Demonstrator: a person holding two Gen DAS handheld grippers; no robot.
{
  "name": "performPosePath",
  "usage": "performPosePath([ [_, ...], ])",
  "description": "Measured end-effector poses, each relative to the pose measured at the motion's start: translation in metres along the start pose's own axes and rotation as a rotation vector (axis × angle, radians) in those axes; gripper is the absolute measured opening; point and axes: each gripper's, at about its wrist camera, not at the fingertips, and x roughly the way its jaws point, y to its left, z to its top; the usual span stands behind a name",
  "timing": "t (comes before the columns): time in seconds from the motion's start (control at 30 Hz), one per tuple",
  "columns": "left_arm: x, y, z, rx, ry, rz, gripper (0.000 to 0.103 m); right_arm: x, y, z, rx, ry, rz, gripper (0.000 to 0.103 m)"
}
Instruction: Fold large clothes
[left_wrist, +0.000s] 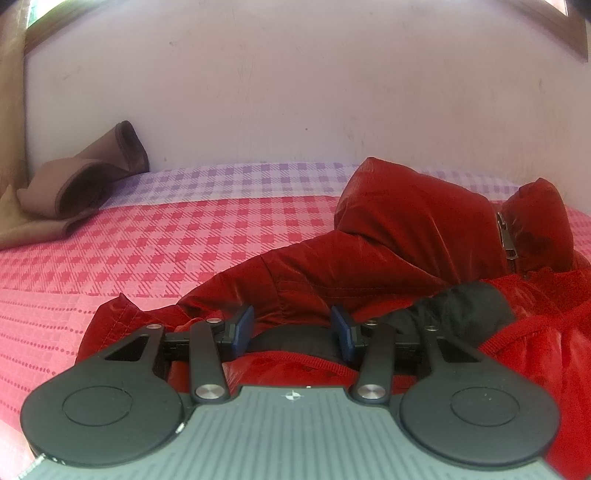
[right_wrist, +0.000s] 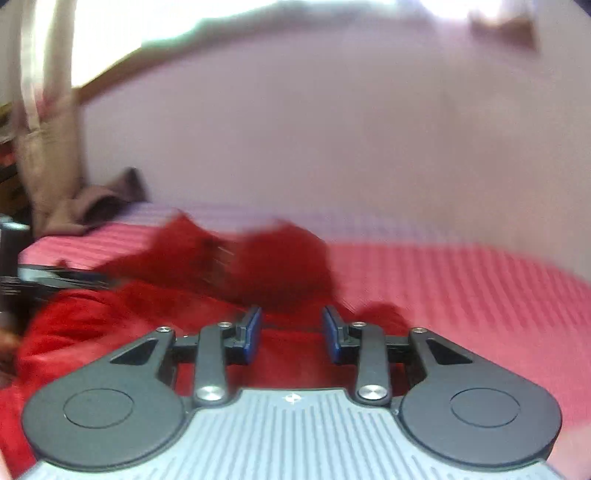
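Jacket: a red padded jacket lies crumpled on the bed, hood bunched up toward the wall, a metal zipper showing at the hood's right edge.
Lining: a black patch and a bright red inner layer show near the left gripper's right side.
Left gripper: the left gripper sits low over the jacket, blue pads partly apart with red fabric between them (whether the pads press on it, I cannot tell).
Right gripper: the right gripper hangs over the jacket's near red fabric, pads narrowly apart; the view is blurred, so a grip cannot be told.
Bed cover: a pink and red checked sheet spreads under the jacket, turning lilac by the wall.
Brown cloth: a folded brown cloth lies at the bed's far left corner, well apart from the jacket.
Wall: a pale wall rises behind the bed.
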Motion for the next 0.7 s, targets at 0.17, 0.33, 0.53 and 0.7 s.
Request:
performPosePath([
  [0.17, -0.001, 0.000, 0.000, -0.003, -0.002, -0.006, 0.049, 0.020, -0.016, -0.038, 0.074, 0.048, -0.011, 0.029],
  [0.33, -0.001, -0.001, 0.000, -0.006, -0.002, -0.004, 0.049, 0.028, -0.009, -0.047, 0.028, 0.004, -0.051, 0.029],
  [0.53, -0.002, -0.001, -0.001, -0.002, -0.008, 0.004, 0.049, 0.026, 0.000, -0.051, -0.020, -0.015, -0.096, 0.029],
  [0.7, -0.003, -0.002, -0.001, 0.005, -0.011, 0.007, 0.050, 0.026, -0.001, -0.050, -0.020, -0.019, -0.100, 0.030],
])
